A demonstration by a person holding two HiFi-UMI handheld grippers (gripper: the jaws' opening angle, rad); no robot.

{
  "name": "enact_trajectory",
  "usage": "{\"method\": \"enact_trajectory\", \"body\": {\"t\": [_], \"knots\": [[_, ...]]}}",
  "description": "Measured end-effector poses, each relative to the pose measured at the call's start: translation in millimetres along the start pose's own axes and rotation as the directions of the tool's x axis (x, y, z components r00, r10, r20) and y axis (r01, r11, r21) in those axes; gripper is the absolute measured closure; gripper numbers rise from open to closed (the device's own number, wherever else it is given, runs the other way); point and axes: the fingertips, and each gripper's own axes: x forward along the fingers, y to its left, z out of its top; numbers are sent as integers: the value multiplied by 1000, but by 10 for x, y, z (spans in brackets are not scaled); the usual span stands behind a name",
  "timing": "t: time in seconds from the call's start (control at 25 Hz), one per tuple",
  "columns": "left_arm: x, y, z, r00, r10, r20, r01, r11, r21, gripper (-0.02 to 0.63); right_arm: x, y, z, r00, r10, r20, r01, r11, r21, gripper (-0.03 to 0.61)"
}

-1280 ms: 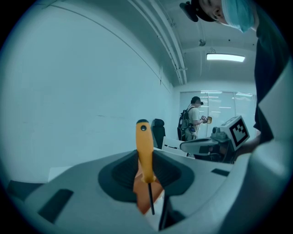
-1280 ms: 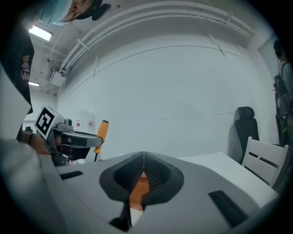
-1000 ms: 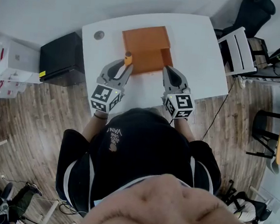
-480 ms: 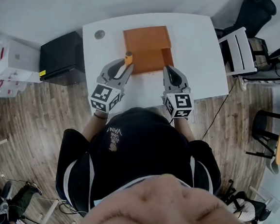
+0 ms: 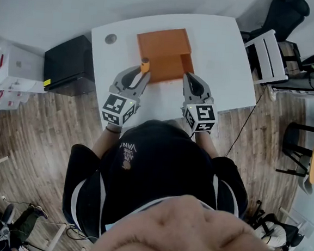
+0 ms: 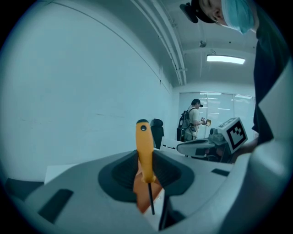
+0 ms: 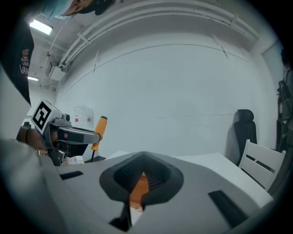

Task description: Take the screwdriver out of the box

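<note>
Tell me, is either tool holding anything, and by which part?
The left gripper holds the screwdriver upright by the lower part of its orange handle. Whether the right gripper grips the orange box cannot be told.

I work in a lab-like office; white worktop (image 5: 226, 49) on wood floor (image 5: 41, 139), office chair (image 5: 284, 16), strip light (image 6: 225, 59), ceiling pipes (image 6: 168, 45).

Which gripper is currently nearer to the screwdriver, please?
Left. The left gripper has its fingers clamped on the screwdriver, handle up. The right gripper sits at the box's near right corner, apart from the screwdriver.
</note>
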Motion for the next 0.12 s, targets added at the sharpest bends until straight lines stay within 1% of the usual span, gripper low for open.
{"method": "enact_trajectory", "body": {"t": [0.12], "knots": [[30,0,-11,1000,-4,-6,4,1000,-3,511,18,-12,-7,1000,0,1,0,1000,0,566]]}}
